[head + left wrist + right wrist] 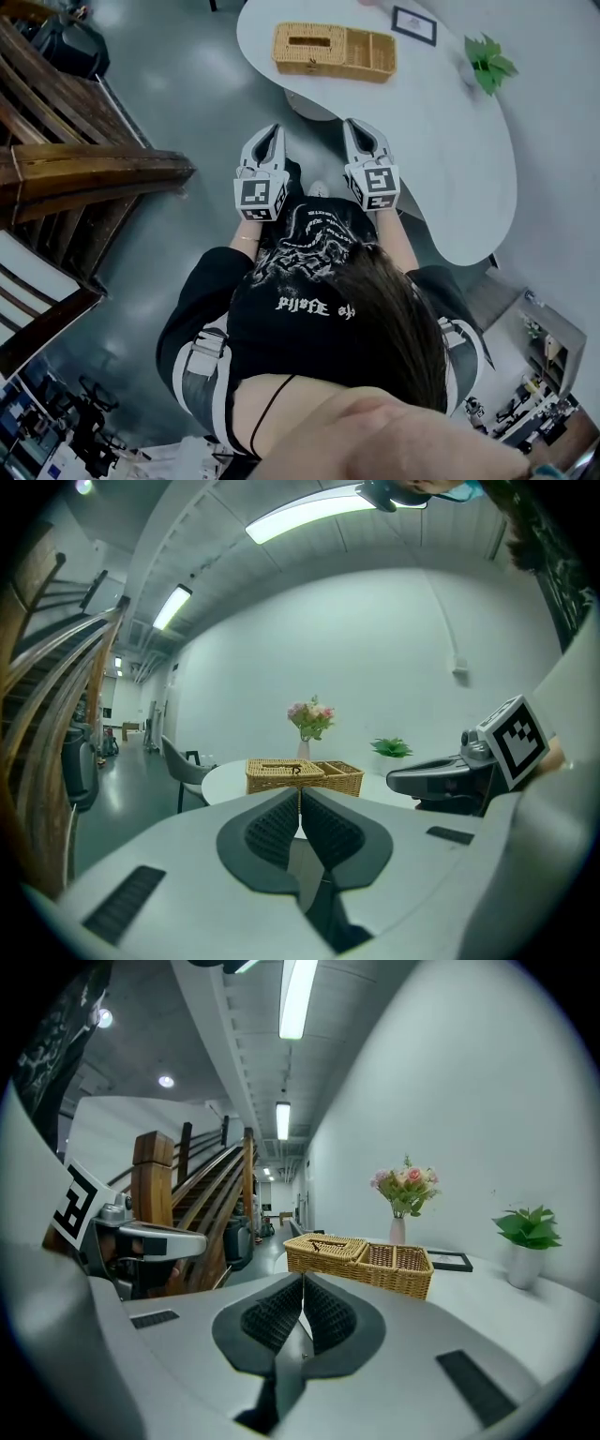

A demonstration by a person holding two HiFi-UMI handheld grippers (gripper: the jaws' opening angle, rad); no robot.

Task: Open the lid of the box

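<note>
- We see the left gripper [274,129] at frame centre in the head view, over grey floor short of the table, its jaws pressed together and holding nothing; its own view confirms this [299,791].
- Right gripper [354,124] is just beside it, at the table's near edge, jaws likewise closed with nothing between them [303,1279].
- Wicker box [334,52] sits top centre on the white table [441,141], well apart from both grippers.
- Lid [309,41] lies flat on the box's left part; right compartment is open.
- Potted plant [487,64] and picture frame [414,25] are upper right.
- Vase of flowers [403,1194] stands behind the box.
- Wooden staircase [56,159] is at left.
</note>
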